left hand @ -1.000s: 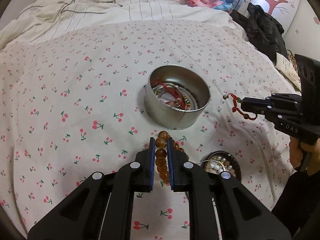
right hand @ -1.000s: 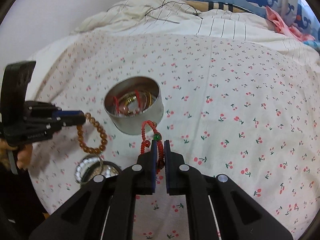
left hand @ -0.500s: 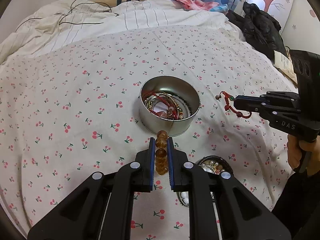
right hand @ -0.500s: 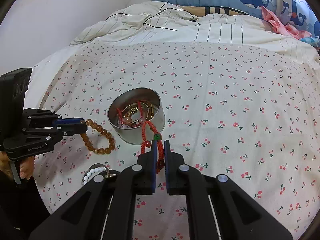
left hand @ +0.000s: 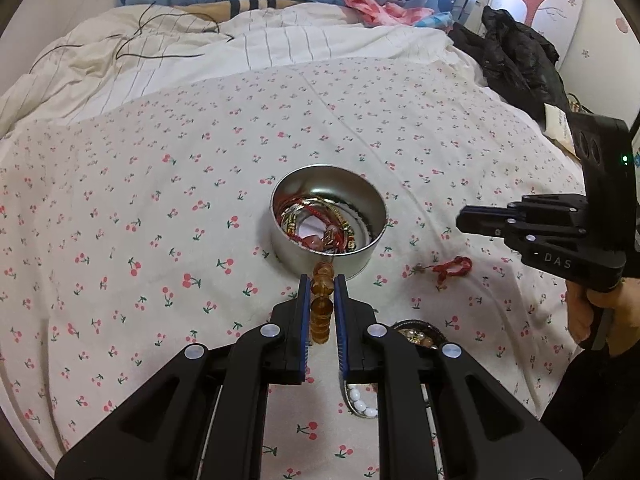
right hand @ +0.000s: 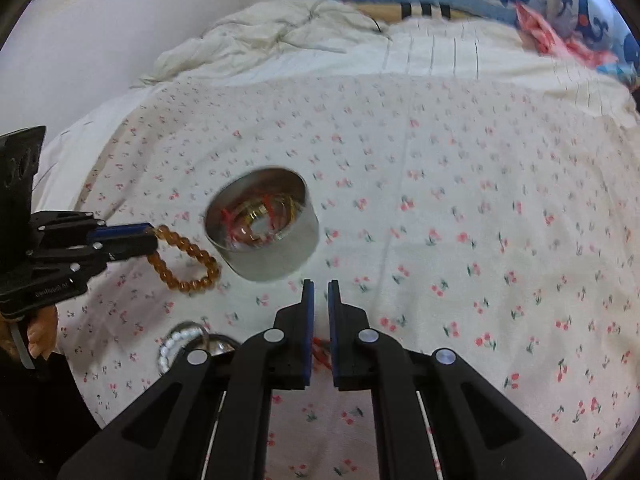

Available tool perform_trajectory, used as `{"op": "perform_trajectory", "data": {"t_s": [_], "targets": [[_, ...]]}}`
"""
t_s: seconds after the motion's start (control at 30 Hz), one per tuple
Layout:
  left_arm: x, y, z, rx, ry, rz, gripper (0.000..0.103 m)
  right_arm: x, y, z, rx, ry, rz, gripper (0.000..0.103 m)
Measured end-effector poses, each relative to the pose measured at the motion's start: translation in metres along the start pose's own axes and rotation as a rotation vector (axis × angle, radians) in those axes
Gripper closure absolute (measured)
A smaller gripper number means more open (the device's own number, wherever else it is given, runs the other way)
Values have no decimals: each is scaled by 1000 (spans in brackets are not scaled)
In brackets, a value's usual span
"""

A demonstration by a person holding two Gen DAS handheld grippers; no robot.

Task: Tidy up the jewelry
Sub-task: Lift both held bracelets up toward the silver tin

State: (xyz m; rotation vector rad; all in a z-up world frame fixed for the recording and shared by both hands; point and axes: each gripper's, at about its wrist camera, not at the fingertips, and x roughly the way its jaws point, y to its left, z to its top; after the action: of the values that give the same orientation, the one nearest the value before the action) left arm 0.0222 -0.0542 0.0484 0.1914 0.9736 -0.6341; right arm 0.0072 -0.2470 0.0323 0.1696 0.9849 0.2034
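From the left wrist view, the left claw (left hand: 322, 294) is clenched on the amber beads (left hand: 321, 312), which hang between its pads just short of the tin (left hand: 374, 224); the tin sits on the bed (left hand: 120, 220) and already holds red cords and gold bangles. The red cord (left hand: 454, 269) lies loose on the bed to the right of the tin, below the right claw (left hand: 464, 219), which hovers apart from it, pinched together with nothing in it. The likely trouble here is that the cord stays out of the tin, and a regrasp off soft fabric may pinch the sheet along with it. A second dish (left hand: 416, 336) with pearls sits just under the left claw, so a low swing could knock it. From the right wrist view, which is blurred, the right claw (right hand: 321, 288) shows a narrow gap and no load, with a scrap of red behind its fingers. The beads (right hand: 186, 258) dangle in a loop from the left claw (right hand: 150, 236) beside the tin (right hand: 262, 226). Judging by that slack loop, letting go too early would drape the beads over the rim or drop them on the bed.
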Motion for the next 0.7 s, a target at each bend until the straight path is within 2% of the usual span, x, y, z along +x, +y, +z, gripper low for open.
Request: {"op": "perform_trajectory", "data": {"t_s": [0.07,0.1,0.13,0.23,0.3,0.37,0.4,0.43,0.5,0.7], "targets": [[0,0,-1,1,0,1,93,4,-4,-3,10,17,-25,78],[1,1,-1,-1,-1,1,93,6,-6,-5,13,30,-31,51],[1,2,-1,-3,0,2,93,9,-5,-7,3,39,-35,43],[1,4,-1,-13,-1,4,93,19,8,-13,-68,73,-49,39],[0,5,-1,-14,-2,3,93,32,21,-19,-150,108,-127,32],[-1,6,-1,-13,-5,3,93,46,26,-24,-199,155,-178,33],[-2,6,-1,-14,-6,3,93,54,25,-27,-195,187,-171,46],[-3,7,-1,-14,-7,2,93,54,24,-27,-184,187,-156,66],[-6,7,-1,-16,-12,-3,93,44,19,-22,-148,157,-150,94],[-23,5,8,-23,-45,-63,93,3,6,-3,-17,-29,-43,94]]}}
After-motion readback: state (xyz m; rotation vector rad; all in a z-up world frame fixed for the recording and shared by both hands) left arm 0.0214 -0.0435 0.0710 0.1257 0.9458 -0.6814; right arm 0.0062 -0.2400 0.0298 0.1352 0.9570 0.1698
